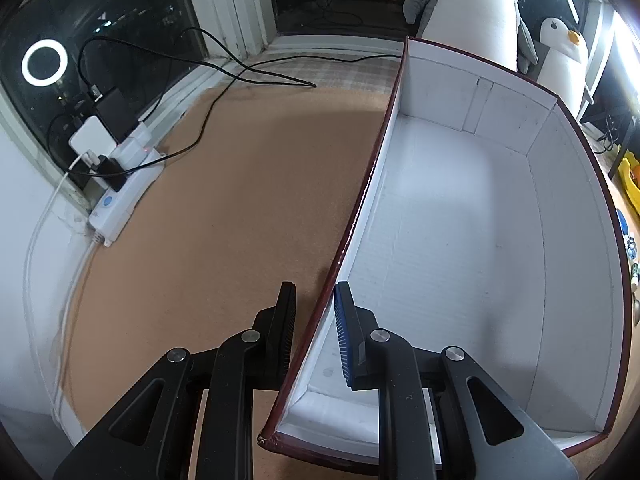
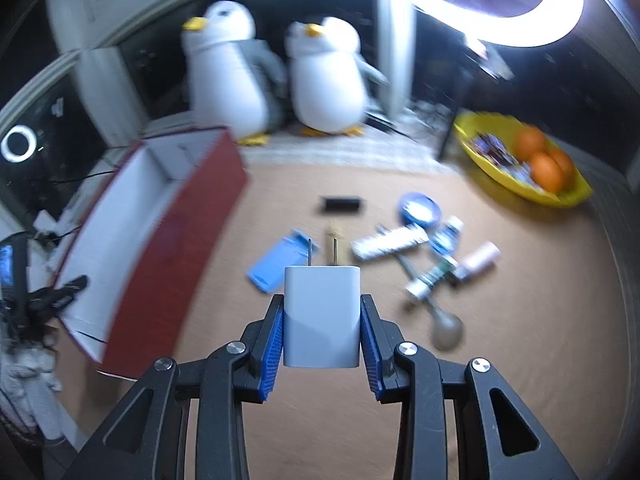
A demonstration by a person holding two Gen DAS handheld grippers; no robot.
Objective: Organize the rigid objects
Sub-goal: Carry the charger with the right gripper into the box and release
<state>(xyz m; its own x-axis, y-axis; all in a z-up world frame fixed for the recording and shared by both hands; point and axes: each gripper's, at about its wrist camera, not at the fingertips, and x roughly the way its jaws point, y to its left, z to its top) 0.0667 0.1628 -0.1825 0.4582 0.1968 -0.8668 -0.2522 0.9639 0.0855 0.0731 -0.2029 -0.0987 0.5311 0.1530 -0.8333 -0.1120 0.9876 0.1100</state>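
My right gripper [image 2: 322,322] is shut on a white plug charger [image 2: 321,316], prongs pointing forward, held above the cork table. Left of it stands the red box [image 2: 168,248] with a white empty inside. My left gripper [image 1: 314,324] straddles the box's left wall [image 1: 362,196], one finger outside and one inside; whether the pads press the wall I cannot tell. On the table beyond the charger lie a blue case [image 2: 276,262], a black block [image 2: 341,204], a blue lid [image 2: 419,208], a white tube [image 2: 390,242], a small bottle [image 2: 446,236], a pink tube [image 2: 480,260] and a spoon [image 2: 444,326].
A yellow bowl [image 2: 480,148] with oranges [image 2: 546,172] stands at the far right. Two plush penguins [image 2: 276,76] stand at the back. A white power strip [image 1: 124,188] with chargers and cables lies along the left window edge. A ring light [image 2: 492,4] shines above right.
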